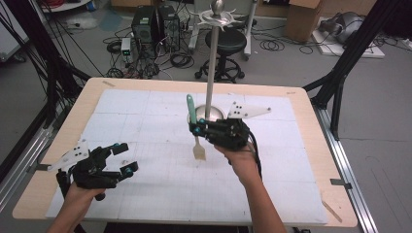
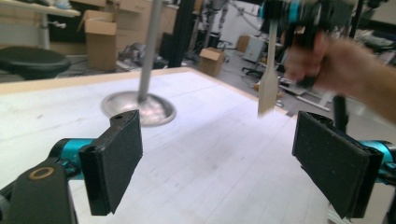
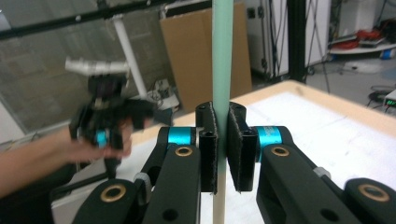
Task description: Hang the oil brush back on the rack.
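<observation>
my right gripper (image 1: 198, 129) sits near the middle of the desk (image 1: 311, 145), its fingers (image 3: 208, 154) clamped on a spatula (image 1: 196, 131) held upright: green handle at twelve o'clock, pale flat blade hanging at six o'clock, clear of the white mat (image 1: 145, 184). in the right gripper view the green handle (image 3: 222, 70) rises straight between the closed pads. just behind it, at twelve o'clock, stands a metal pole stand (image 1: 212, 63) on its round base (image 2: 138, 108). my left gripper (image 1: 124, 158) hovers toward the desk's eight o'clock corner, fingers (image 2: 114, 161) spread wide and holding nothing, well apart from the spatula.
</observation>
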